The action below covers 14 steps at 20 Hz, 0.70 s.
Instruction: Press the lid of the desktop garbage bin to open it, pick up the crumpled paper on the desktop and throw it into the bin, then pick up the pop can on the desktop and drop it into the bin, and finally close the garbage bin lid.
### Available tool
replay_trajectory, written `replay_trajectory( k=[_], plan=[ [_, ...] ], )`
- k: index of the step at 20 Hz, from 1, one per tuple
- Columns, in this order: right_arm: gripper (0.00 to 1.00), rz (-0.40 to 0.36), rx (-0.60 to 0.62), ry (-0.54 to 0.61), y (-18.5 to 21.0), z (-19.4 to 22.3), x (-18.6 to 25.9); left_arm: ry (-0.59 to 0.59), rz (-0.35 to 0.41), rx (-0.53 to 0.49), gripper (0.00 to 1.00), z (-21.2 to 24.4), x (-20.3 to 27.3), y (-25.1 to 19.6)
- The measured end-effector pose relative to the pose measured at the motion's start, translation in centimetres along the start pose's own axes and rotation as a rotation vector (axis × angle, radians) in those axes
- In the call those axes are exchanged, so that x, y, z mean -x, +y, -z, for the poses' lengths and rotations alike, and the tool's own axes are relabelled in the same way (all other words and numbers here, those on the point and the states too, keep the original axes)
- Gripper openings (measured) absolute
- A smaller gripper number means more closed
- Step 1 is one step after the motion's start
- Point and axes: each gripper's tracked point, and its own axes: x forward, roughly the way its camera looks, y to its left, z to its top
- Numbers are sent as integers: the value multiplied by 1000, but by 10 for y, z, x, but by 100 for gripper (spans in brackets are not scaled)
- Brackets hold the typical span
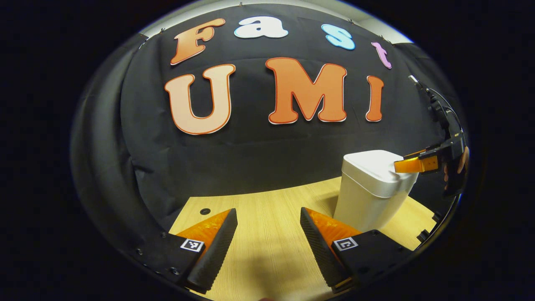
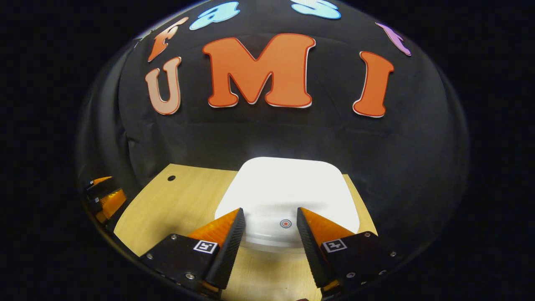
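A white desktop bin (image 1: pixel 370 190) stands on the wooden table (image 1: pixel 267 209) at the right of the left gripper view, its lid (image 1: pixel 376 165) down. In the right gripper view that lid (image 2: pixel 288 192) lies flat just below and ahead of my right gripper (image 2: pixel 271 217), with a small red ring mark (image 2: pixel 285 223) between the fingertips. My right gripper is open and holds nothing; it also shows in the left gripper view as the right gripper (image 1: pixel 407 165) hovering over the lid's right edge. My left gripper (image 1: pixel 268 215) stands open over bare table left of the bin.
The table has a small round hole (image 1: pixel 205 211) near its back left corner. A hand (image 1: pixel 457 165) holds the right gripper, and a cable (image 1: pixel 439 104) rises behind it. The left gripper (image 2: pixel 102 196) shows far left in the right gripper view.
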Motion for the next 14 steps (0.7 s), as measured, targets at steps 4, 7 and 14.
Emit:
replay_trajectory(
  k=[4,7,14],
  plan=[
    [87,-45,61,-162,36,-27,17,-50,-57,8,97,-16,5,20],
    [92,-102,69,-197,68,-26,23,-96,-92,16,96,-30,13,33],
    [99,-182,121,-212,127,-11,32,-226,-184,12,96,-63,39,65]
  ],
)
